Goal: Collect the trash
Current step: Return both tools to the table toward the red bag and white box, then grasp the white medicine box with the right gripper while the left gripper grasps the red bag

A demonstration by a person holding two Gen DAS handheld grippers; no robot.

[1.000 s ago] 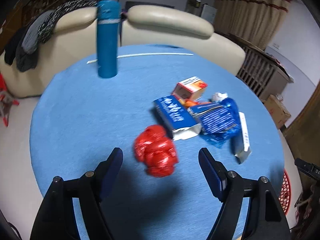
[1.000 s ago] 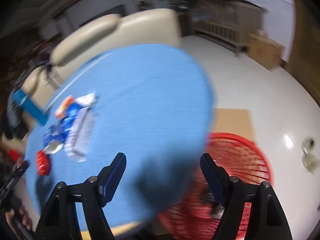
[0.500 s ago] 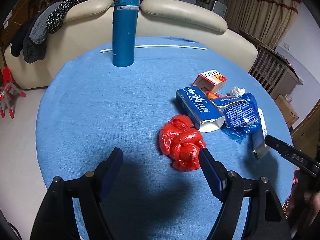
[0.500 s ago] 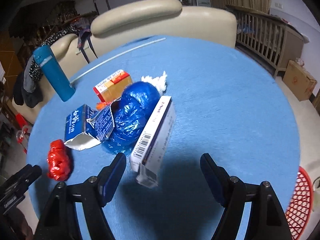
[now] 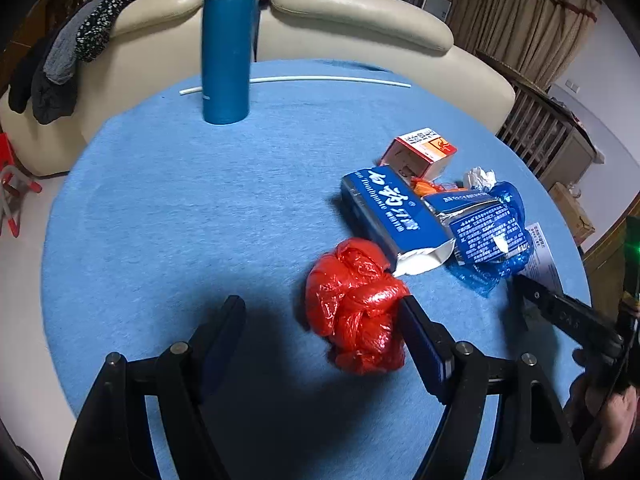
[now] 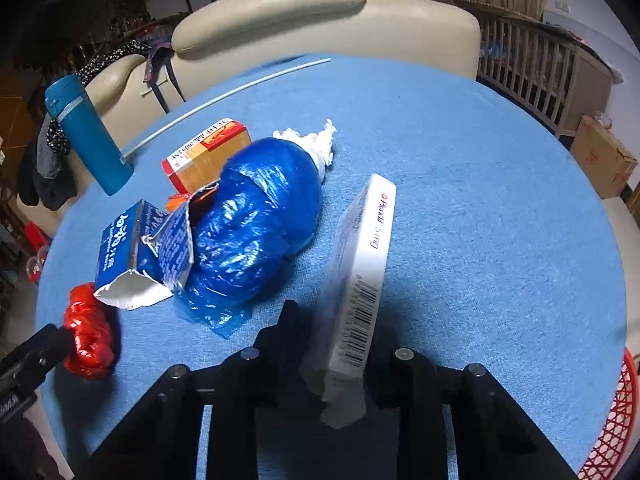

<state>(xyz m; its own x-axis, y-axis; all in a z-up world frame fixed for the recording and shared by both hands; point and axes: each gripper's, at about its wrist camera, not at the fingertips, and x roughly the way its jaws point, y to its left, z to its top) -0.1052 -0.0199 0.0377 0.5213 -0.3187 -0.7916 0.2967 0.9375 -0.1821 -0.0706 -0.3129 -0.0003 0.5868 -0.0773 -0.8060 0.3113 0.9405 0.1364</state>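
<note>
On the round blue table (image 5: 180, 208), a crumpled red plastic bag (image 5: 356, 312) lies between the fingers of my open left gripper (image 5: 320, 324), against the right finger. Beyond it are a torn blue carton (image 5: 396, 216), a blue plastic bag (image 6: 256, 224), a small orange-and-red box (image 6: 208, 152) and a white tissue (image 6: 316, 140). My right gripper (image 6: 340, 332) is closing its jaws. Its pads sit on both sides of the near end of a slim white medicine box (image 6: 360, 272), which stands on edge. In the left wrist view, the right gripper (image 5: 560, 312) shows at the right edge.
A tall blue flask (image 5: 226, 40) stands at the far side of the table beside a thin white rod (image 5: 296, 79). A cream sofa (image 5: 352, 12) curves behind the table. A red wire basket (image 6: 616, 420) sits on the floor at the right, and a cardboard box (image 6: 600, 156) farther off.
My right gripper swung from over the red basket to the table and closed around the white box. My left gripper came lower and nearer, so the red bag now lies between its fingers.
</note>
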